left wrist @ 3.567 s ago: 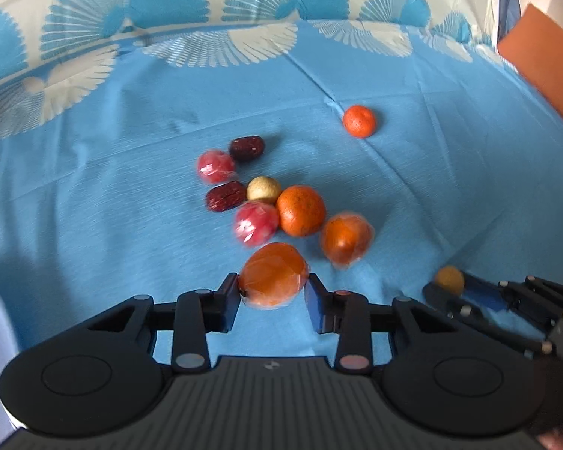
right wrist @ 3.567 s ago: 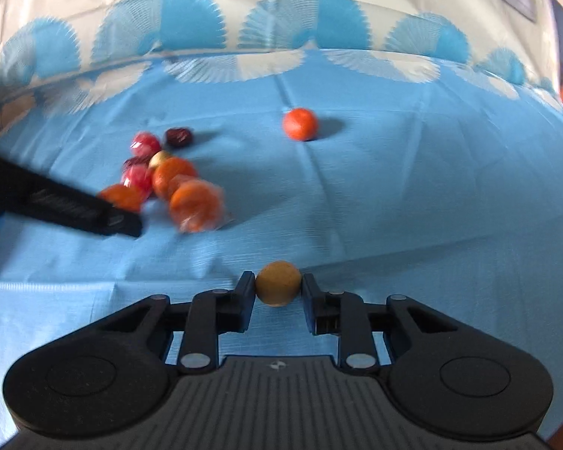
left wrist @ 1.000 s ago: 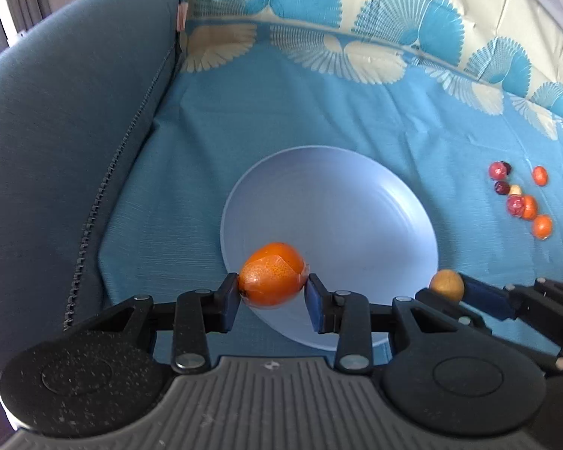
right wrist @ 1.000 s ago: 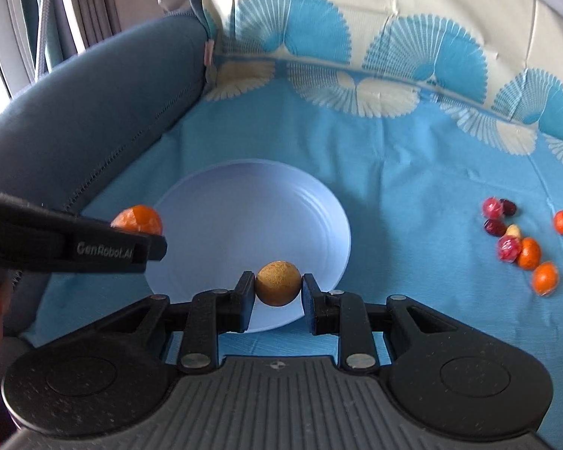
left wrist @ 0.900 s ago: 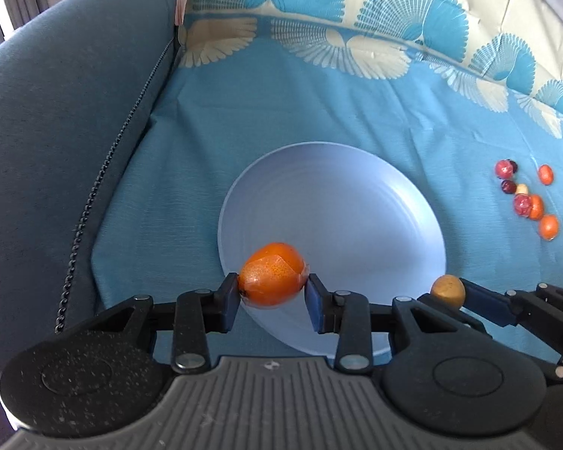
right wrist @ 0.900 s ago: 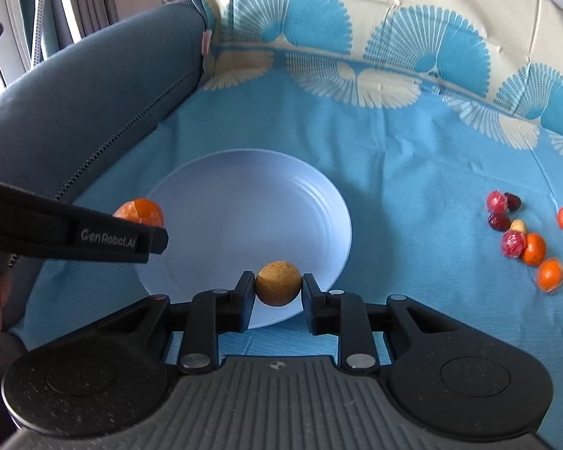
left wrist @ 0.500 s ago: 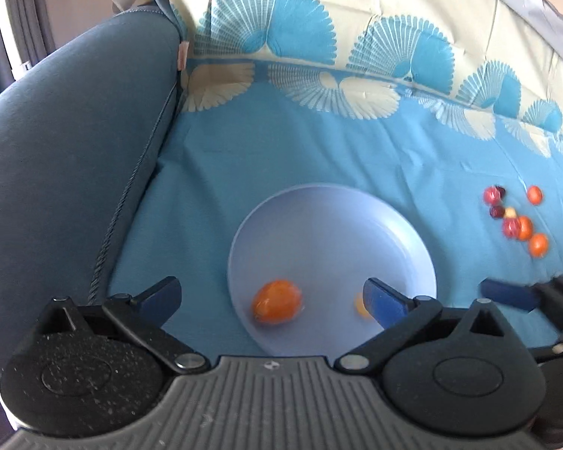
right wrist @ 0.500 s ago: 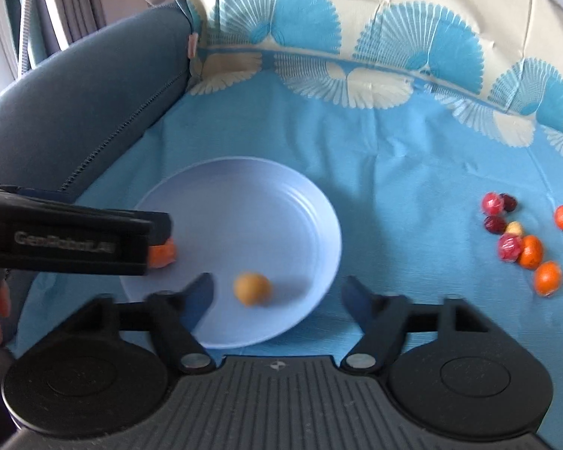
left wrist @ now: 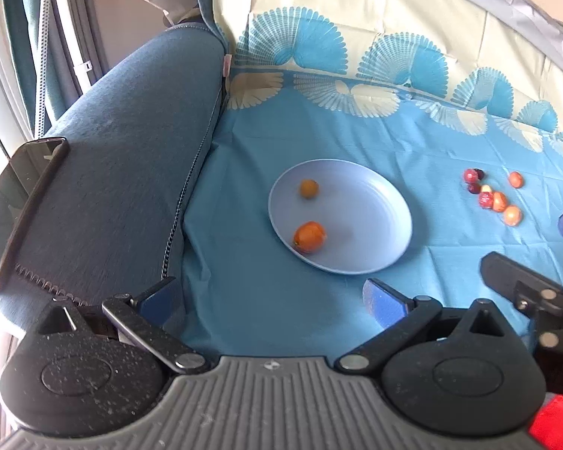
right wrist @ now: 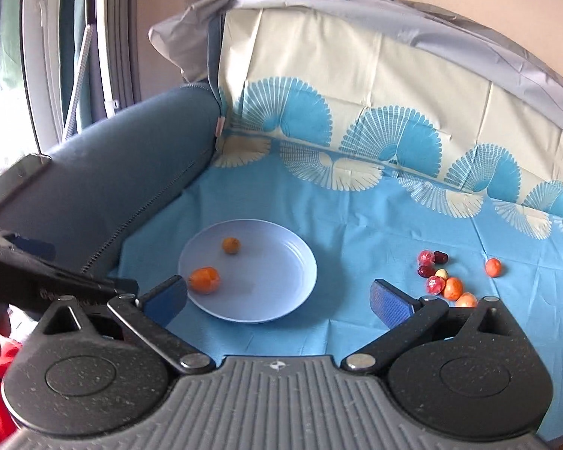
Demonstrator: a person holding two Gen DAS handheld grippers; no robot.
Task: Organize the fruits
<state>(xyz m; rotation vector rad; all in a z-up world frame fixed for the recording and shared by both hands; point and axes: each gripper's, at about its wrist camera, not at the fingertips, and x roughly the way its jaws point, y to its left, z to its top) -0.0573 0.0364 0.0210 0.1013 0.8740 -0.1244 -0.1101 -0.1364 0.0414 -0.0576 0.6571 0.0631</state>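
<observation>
Fruits sit in two groups on the blue tablecloth (right wrist: pixel 356 232) spread over the sofa seat. Left: pale blue plate (right wrist: pixel 281 292), smooth and round with a shallow rim, holding a glossy, film-wrapped orange (right wrist: pixel 204 279) near its left edge and a smaller matt yellow-brown fruit (right wrist: pixel 231 245) farther back, the two apart. Right: loose cluster (right wrist: pixel 444 279) — wrapped red pieces, dark wrinkled dates, a pale nut-like ball, small oranges — with one mandarin (right wrist: pixel 493 267) off to its right.

Left hand-held gripper (left wrist: pixel 274 300): fully spread, nothing between the blue pads, plate ahead of it. Right hand-held gripper (right wrist: pixel 277 298): opening, also empty.

Judgement: the cluster lies ahead and to the right of both, nearer the right hand-held gripper. Fruits are roundish, so no long axis matters except for the oblong dates. Cloth is soft and creased; fruits may roll.
</observation>
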